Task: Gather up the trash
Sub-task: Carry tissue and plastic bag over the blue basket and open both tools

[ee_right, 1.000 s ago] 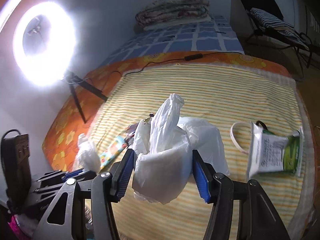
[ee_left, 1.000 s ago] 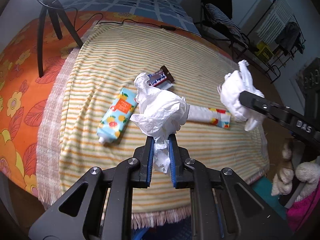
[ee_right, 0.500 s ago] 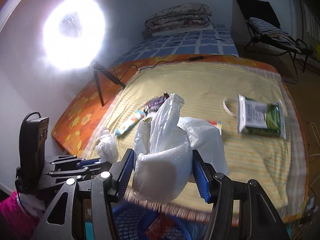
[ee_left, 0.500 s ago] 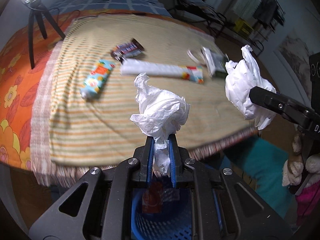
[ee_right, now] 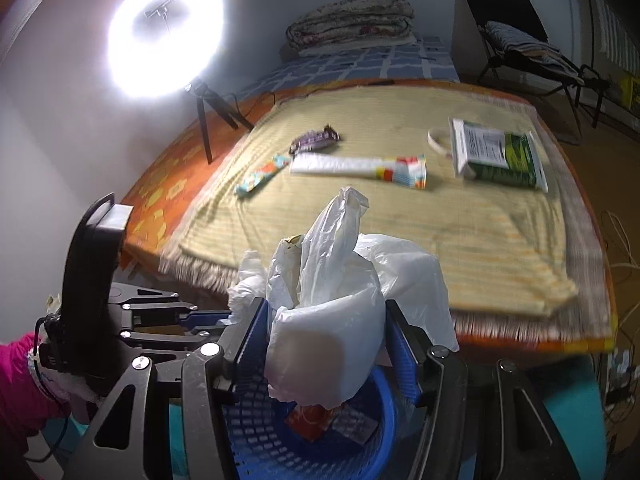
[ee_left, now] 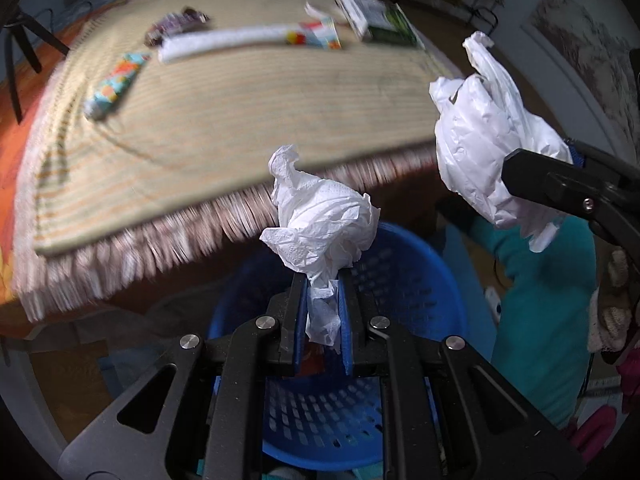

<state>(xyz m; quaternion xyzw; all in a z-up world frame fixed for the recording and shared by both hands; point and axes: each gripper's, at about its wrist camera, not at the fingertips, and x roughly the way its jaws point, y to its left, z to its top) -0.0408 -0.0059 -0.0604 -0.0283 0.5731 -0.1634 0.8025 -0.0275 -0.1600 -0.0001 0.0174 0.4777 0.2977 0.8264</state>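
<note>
My left gripper (ee_left: pixel 322 280) is shut on a crumpled white tissue (ee_left: pixel 320 224), held over the blue perforated basket (ee_left: pixel 404 276) below the bed's edge. My right gripper (ee_right: pixel 324 312) is shut on a bunched white plastic bag (ee_right: pixel 332 292), also above the blue basket (ee_right: pixel 372 444), which holds a red wrapper (ee_right: pixel 308 416). In the left wrist view the bag (ee_left: pixel 488 136) hangs at the right. On the striped blanket lie a colourful tube (ee_right: pixel 262 174), a dark candy wrapper (ee_right: pixel 314 140), a long white wrapper (ee_right: pixel 360 166) and a green-white packet (ee_right: pixel 496 154).
The fringed striped blanket (ee_right: pixel 440 240) covers an orange flowered bed. A ring light on a tripod (ee_right: pixel 166 36) stands at the left. A folded quilt (ee_right: pixel 352 24) lies at the far end, a black chair (ee_right: pixel 516 40) at the right. A teal mat (ee_left: pixel 544 340) lies beside the basket.
Both grippers have drawn back off the bed with their loads and now hang over the blue basket. The litter on the blanket lies farther away.
</note>
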